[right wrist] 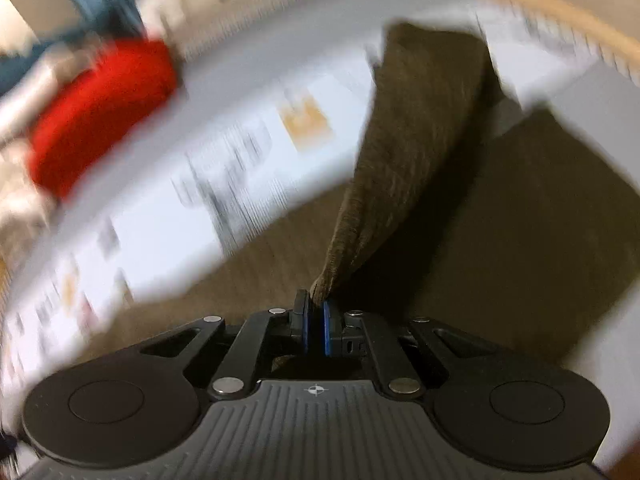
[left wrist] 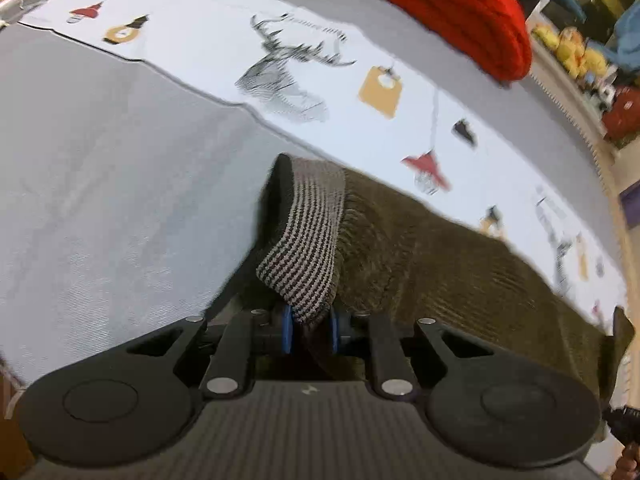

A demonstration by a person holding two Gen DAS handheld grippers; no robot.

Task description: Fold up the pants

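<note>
Two grippers, each w/ black linkage arms and blue pads, both pinching the pants. Left gripper: pads pressed onto the waistband, a ribbed knit strip in fine grey/black stripes, curled over at its top edge. Olive-brown corduroy of the pants runs from the band toward frame right, lying on the bed; its far end is cut off at the frame edge. Right gripper: pads nearly together, clamped on a thin tip of the same fabric, which rises from the pads as a narrow, twisted strip. A second dark flat portion lies to its right, edges soft, detail lost in shadow. Beneath: grey woven bedcover, smooth, w/ a white printed runner across it showing a sketched deer head, tan tags, red and black shapes. Red ribbed knit item sits beyond the runner, partly cut off at top. Right-wrist view is heavily motion-blurred; runner prints there are unreadable. Background clutter at far right of left-wrist view is too small to identify.
</note>
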